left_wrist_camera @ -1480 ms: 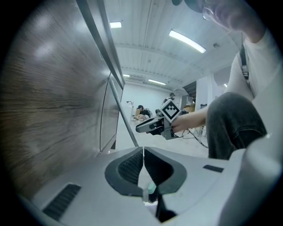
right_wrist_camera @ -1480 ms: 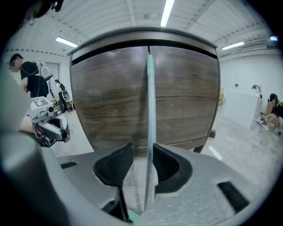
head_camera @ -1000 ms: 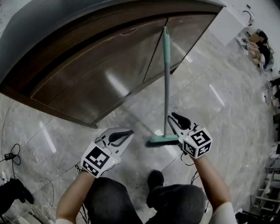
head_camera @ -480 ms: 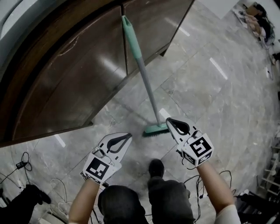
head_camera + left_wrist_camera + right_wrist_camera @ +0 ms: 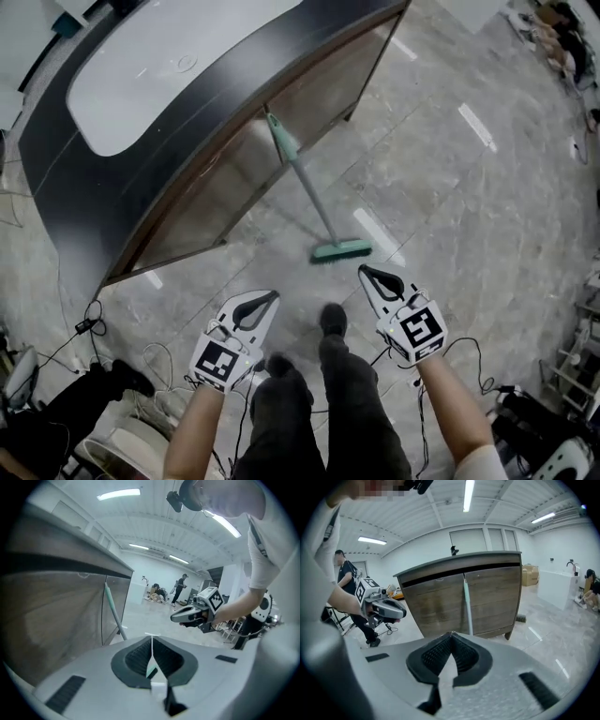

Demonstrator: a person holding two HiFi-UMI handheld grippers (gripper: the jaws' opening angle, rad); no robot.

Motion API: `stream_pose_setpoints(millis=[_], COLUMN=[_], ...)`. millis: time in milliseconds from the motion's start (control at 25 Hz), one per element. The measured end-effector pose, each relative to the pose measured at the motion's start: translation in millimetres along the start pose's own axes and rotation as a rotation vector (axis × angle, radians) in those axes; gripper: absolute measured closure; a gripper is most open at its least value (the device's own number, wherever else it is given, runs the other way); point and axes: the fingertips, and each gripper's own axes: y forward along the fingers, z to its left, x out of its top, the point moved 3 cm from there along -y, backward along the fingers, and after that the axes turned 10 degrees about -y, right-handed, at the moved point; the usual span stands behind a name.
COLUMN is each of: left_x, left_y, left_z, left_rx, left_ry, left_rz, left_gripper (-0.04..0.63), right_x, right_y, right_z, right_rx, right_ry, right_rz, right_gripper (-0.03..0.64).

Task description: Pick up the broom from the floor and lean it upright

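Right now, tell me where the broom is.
In the head view the broom stands near centre: its brush head is on the tiled floor, and its handle tip leans against the wooden cabinet at upper left.

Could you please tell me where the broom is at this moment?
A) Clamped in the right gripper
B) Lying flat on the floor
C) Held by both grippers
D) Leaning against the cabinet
D: the broom stands with its head on the floor and its handle against the cabinet, while the left gripper and right gripper are both shut, empty and apart from it.
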Motion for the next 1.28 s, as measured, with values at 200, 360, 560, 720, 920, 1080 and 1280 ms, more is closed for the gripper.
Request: stream_pose_setpoints(millis=[200,360,560,720,920,1080,1280], left_x=[55,109,183,238,288,307,323], left_y=[-43,-80,-131,-167,-212,-248,-289], left_z=[-49,-93,-153,-193,-236,-249,-240], left_rx=[0.027,0.048,0.071,0.090,0.093,0.081,0.062], left_ry=[-0.011,0.004,0.005,-0.036,-0.065,-0.038,0.000], left_rz=[0.012,0.012,-0.001,-0.029,-0.075,-0.103,-0.110], left_gripper=[0.584,0.584,0.584,0.584,0.584,0.584,0.584], right_x=[65,116,191,248,301,328,355], right_y=[-60,-115,-187,-239,-291,-311,-326], right_z=[15,17,22,29,40,55,84], right_rx=[0.019,0.011,0.004,-0.012,-0.047,-0.093,-0.182], right_ry=[-0.023,-0.022,0.014,0.026,0.029,-0.012,0.011], right_rz=[0.014,0.025,0.034,0.030,0.010,-0.004,-0.025], right_gripper=[0.618,0.618,0.618,0.618,0.617,0.618,0.618])
